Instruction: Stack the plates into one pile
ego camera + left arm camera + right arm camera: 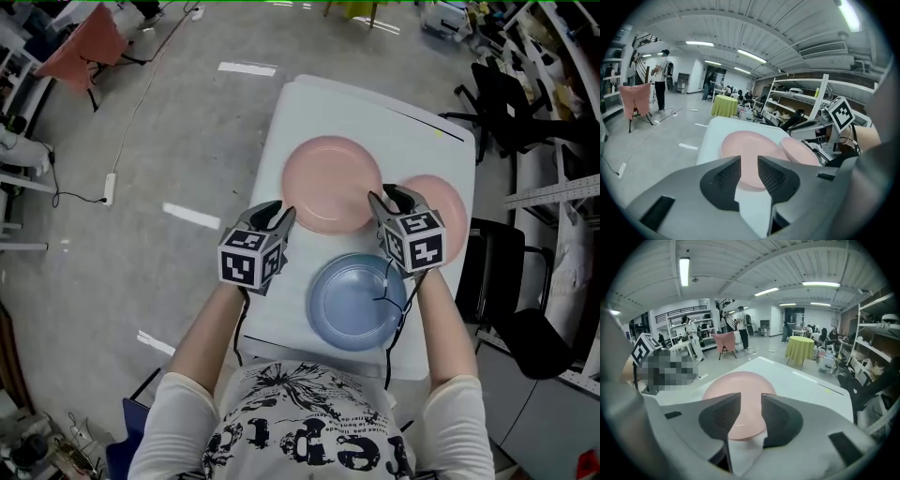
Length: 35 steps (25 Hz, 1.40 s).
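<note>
No words or numbers can be read. Black lettering is printed on the person's white shirt (309, 427), but it cannot be made out. Only black-and-white square markers are carried by the left gripper (279, 214) and the right gripper (386, 198).

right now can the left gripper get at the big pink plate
Probably yes: the left gripper is open and empty, and the big pink plate lies just ahead, nothing between them.
</note>
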Each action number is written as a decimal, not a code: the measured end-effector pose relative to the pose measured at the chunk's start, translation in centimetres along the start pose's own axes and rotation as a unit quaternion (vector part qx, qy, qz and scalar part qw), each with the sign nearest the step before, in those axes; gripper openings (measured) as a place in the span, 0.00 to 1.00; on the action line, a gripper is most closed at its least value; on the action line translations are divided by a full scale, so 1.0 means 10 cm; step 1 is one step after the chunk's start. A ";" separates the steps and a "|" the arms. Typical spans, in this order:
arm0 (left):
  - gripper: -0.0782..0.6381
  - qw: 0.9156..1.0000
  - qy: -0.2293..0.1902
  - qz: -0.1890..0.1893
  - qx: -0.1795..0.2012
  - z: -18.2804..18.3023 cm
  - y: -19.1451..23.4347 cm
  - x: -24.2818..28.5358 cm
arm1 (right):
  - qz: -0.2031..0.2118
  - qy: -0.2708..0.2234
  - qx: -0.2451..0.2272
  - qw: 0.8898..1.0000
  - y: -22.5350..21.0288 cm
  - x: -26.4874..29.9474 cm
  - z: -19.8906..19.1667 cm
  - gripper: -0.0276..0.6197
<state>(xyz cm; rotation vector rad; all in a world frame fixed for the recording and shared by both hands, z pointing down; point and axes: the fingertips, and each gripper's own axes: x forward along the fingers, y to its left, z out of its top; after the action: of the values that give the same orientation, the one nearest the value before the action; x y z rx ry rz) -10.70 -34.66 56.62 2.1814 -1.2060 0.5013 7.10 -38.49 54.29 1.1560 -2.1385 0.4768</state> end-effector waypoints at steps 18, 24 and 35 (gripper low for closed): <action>0.36 0.991 0.101 0.023 -0.084 -0.20 0.53 0.75 | 0.009 0.150 0.050 0.987 -0.73 1.11 -0.32 0.32; 0.32 0.987 0.110 0.024 -0.111 -0.23 0.63 0.87 | 0.010 0.190 0.040 0.981 -0.79 1.26 -0.37 0.32; 0.23 0.983 0.123 0.020 -0.134 -0.34 0.64 0.95 | -0.004 0.243 0.025 0.970 -0.77 1.39 -0.46 0.19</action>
<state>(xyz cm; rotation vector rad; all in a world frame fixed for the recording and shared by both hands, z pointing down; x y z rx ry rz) -11.40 -41.13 66.68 1.8128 -1.1149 0.5714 9.73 -48.37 67.27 0.9542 -1.7026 0.7308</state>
